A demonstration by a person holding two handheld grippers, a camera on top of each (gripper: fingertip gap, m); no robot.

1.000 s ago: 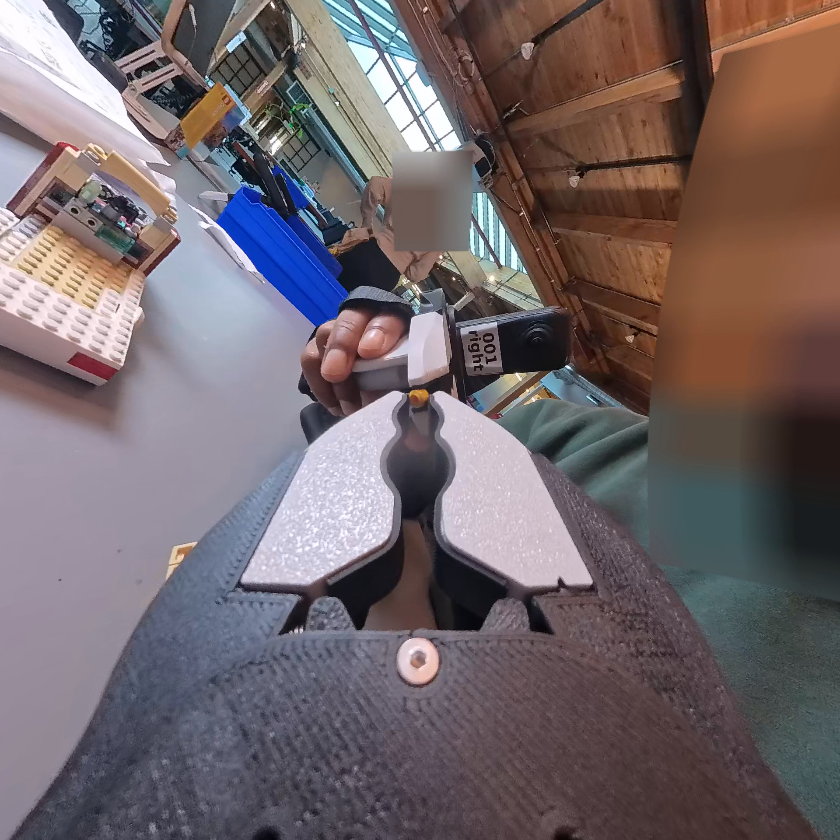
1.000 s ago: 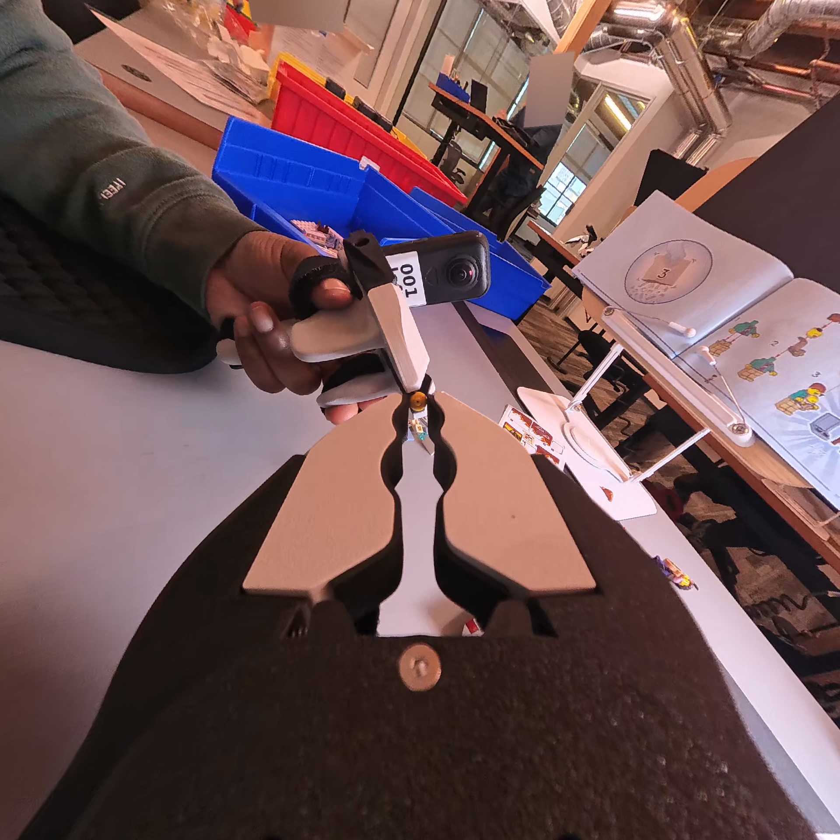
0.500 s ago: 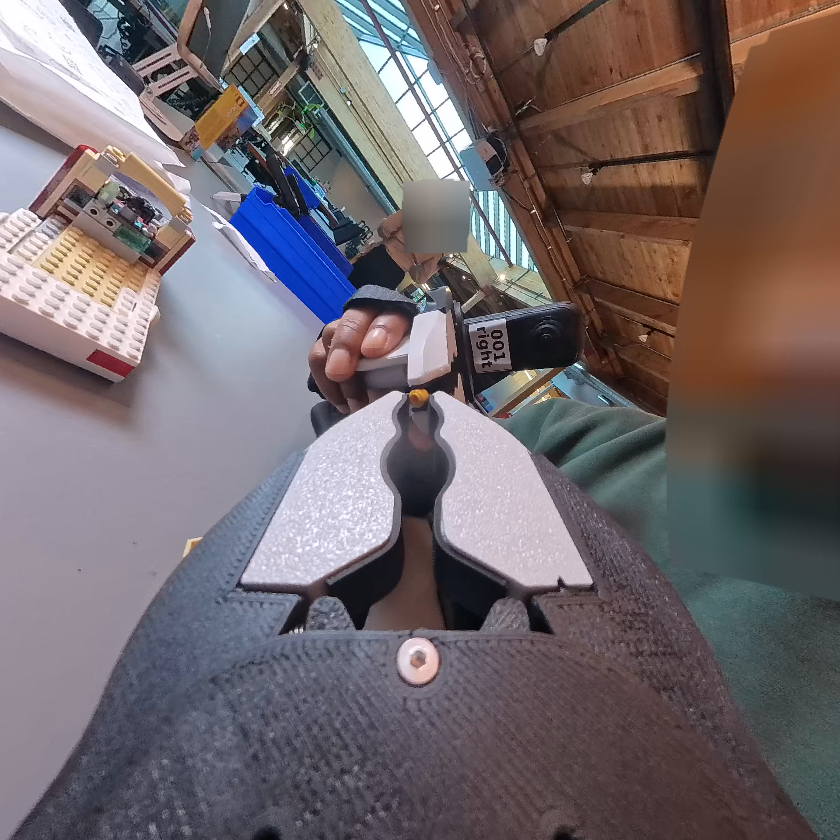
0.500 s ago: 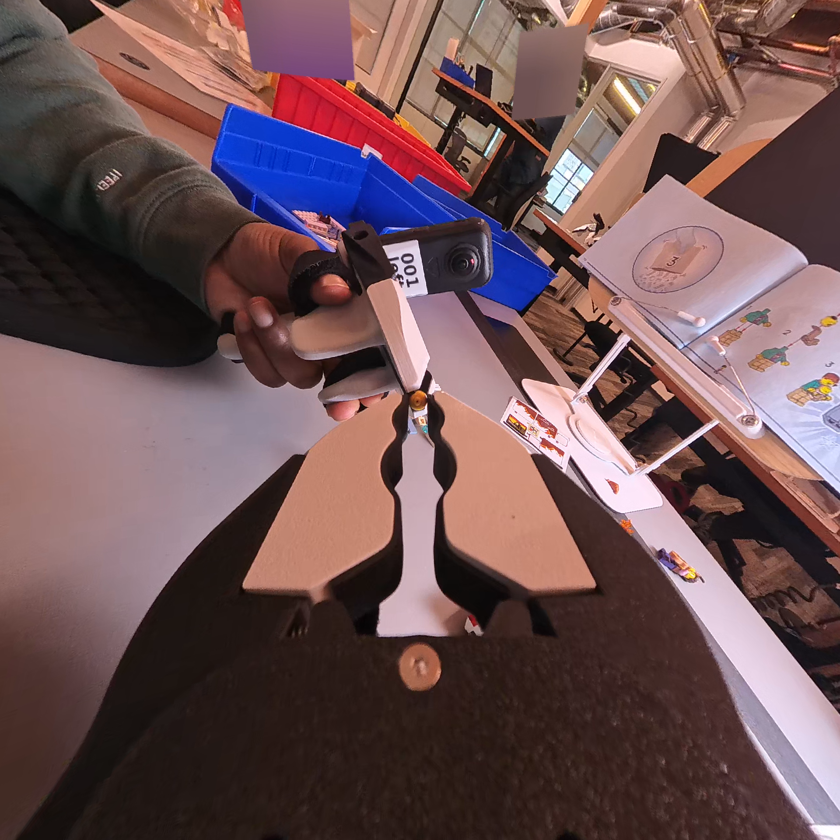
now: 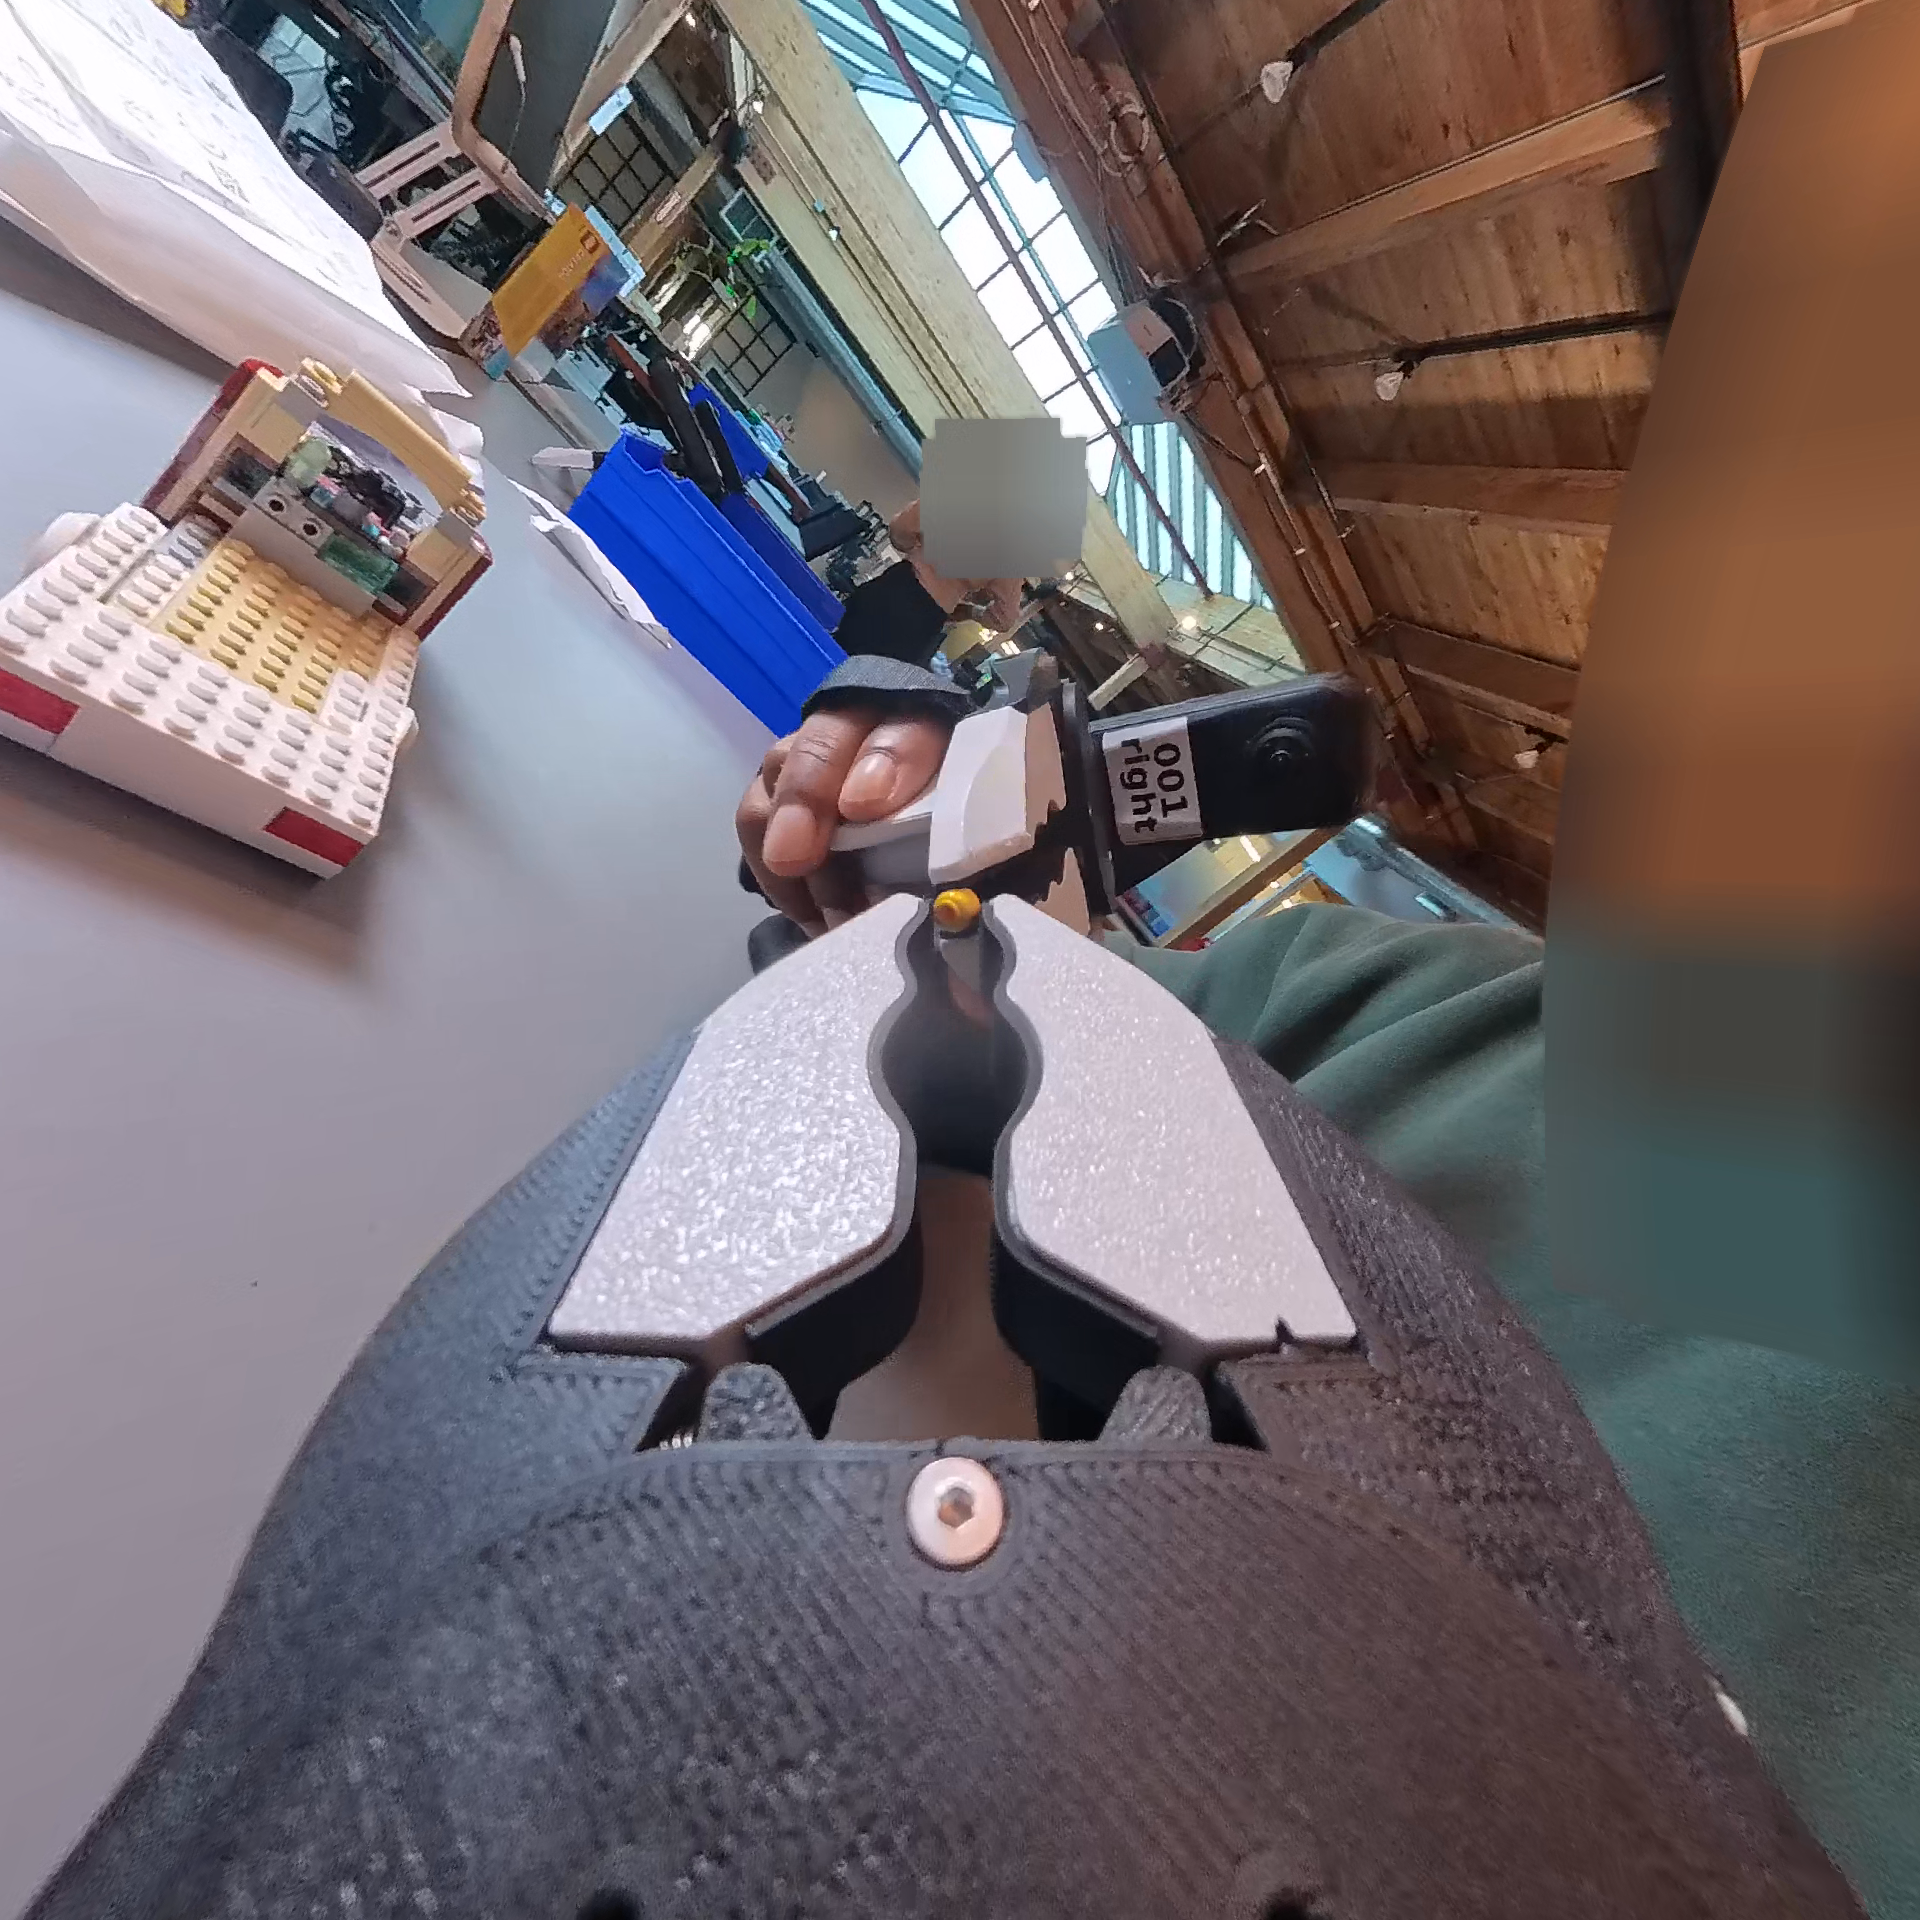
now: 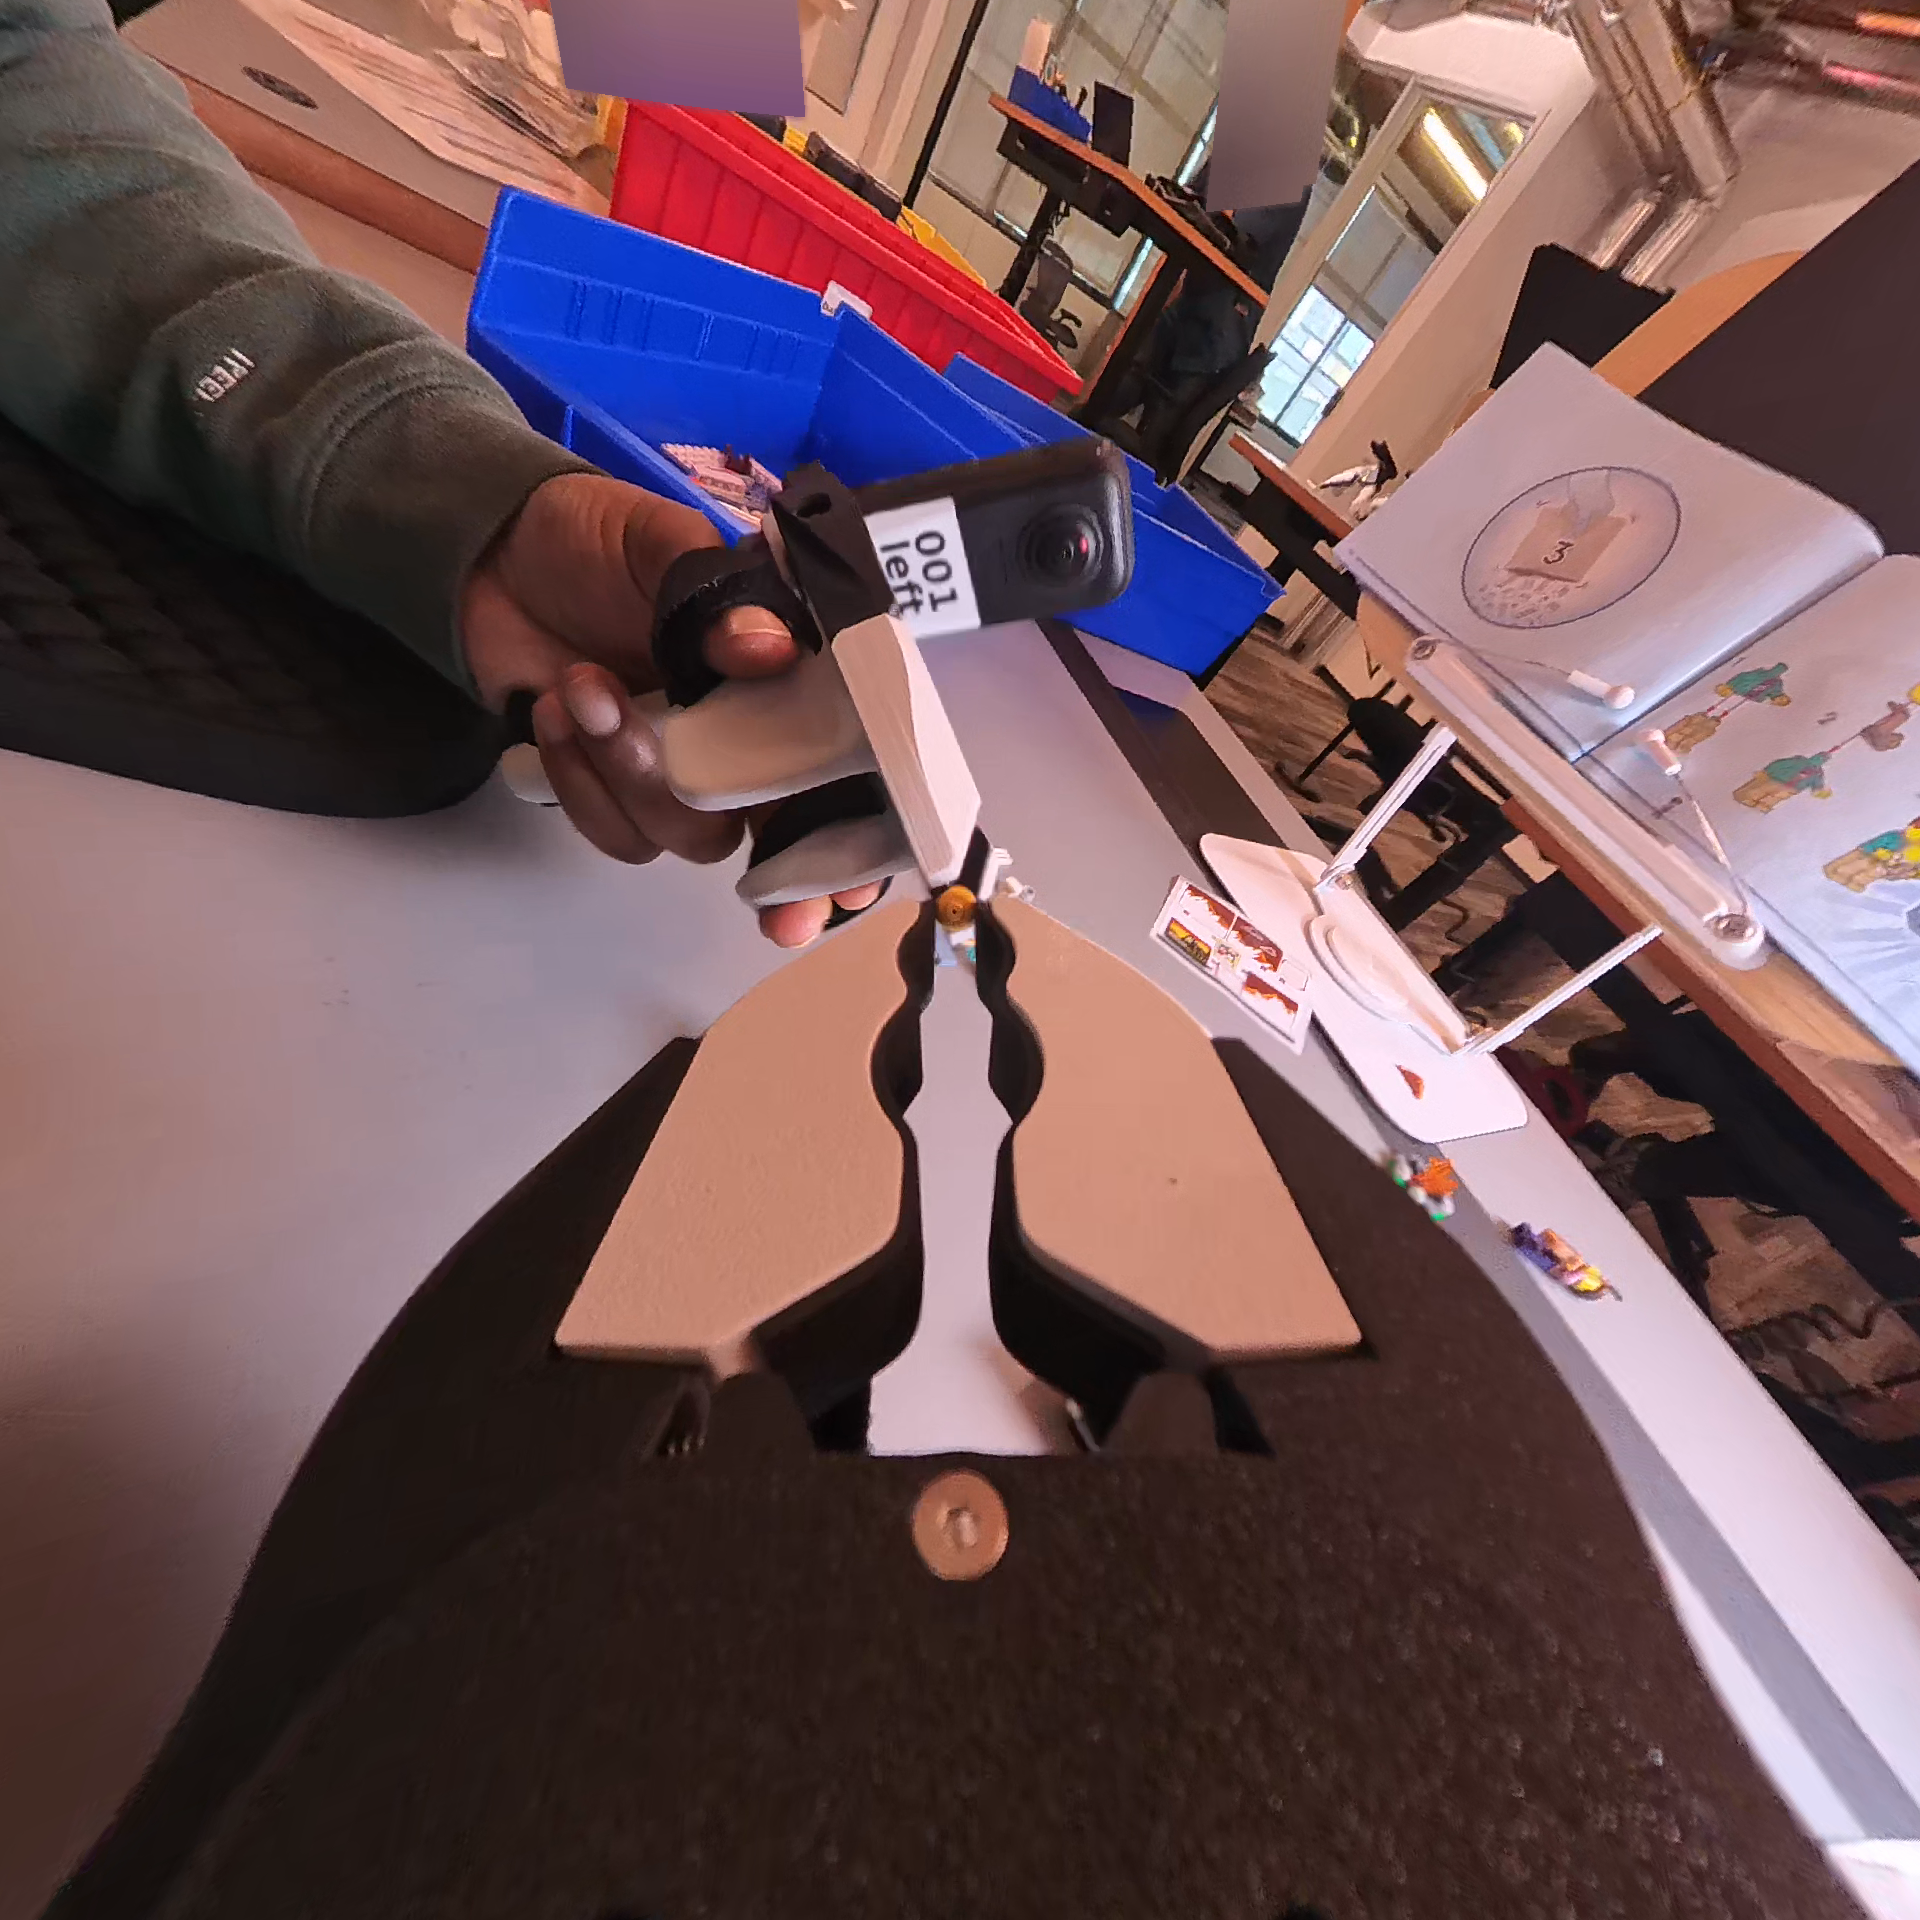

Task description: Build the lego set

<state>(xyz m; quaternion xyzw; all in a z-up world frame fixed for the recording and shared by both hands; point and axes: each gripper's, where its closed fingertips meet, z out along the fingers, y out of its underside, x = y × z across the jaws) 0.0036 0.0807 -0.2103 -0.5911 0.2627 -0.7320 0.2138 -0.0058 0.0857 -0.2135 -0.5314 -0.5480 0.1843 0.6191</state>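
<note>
My two grippers meet tip to tip above the grey table. A tiny yellow round piece (image 5: 954, 906) sits right at the tips of my left gripper (image 5: 954, 920), whose jaws are closed on it. In the right wrist view the same yellow piece (image 6: 954, 906) sits at the tips of my right gripper (image 6: 954, 930). That gripper is closed on a small pale blue and white piece (image 6: 952, 948) just below the yellow one. The part-built set (image 5: 229, 665), a white studded base with a tan floor and red walls, stands on the table at far left.
Blue bins (image 6: 831, 395) and a red bin (image 6: 790, 208) stand behind the hands. An open instruction booklet on a white stand (image 6: 1662, 582), a sticker sheet (image 6: 1231, 956) and small loose pieces (image 6: 1429, 1179) lie near the table's right edge. A black mat (image 6: 156, 644) lies at left. Less than 4 cm separates the two grippers' tips.
Both grippers stay tip to tip on the yellow piece. They have turned and drifted slightly together, so the built set sits farther right in the left wrist view.
</note>
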